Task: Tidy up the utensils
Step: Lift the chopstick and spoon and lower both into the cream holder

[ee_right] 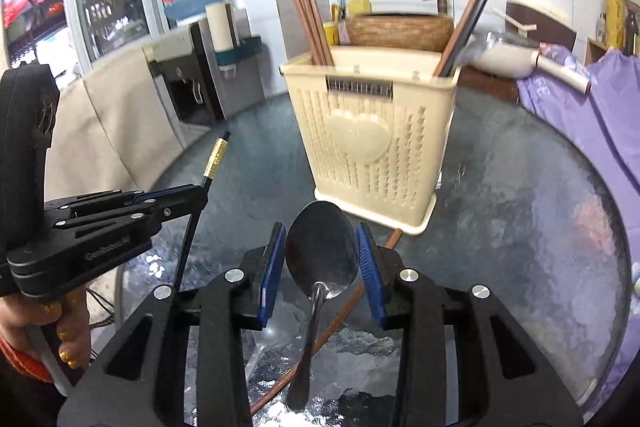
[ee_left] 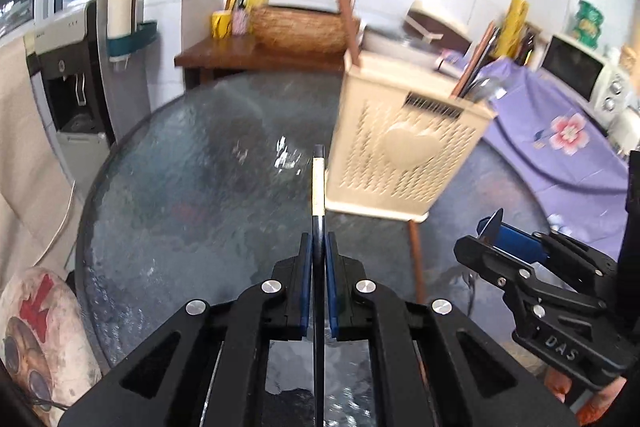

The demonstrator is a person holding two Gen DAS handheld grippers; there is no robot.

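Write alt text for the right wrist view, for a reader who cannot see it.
The right tool grips a metal spoon by its bowl above a round glass table, facing a cream utensil holder that already holds chopsticks. At left, the left tool is shut on a black chopstick with a gold band; a brown chopstick lies on the table.

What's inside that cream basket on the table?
The basket holds brown chopsticks at one end, and more chopsticks with a metal utensil at the other. Its walls hide their lower ends and anything lying at the bottom.
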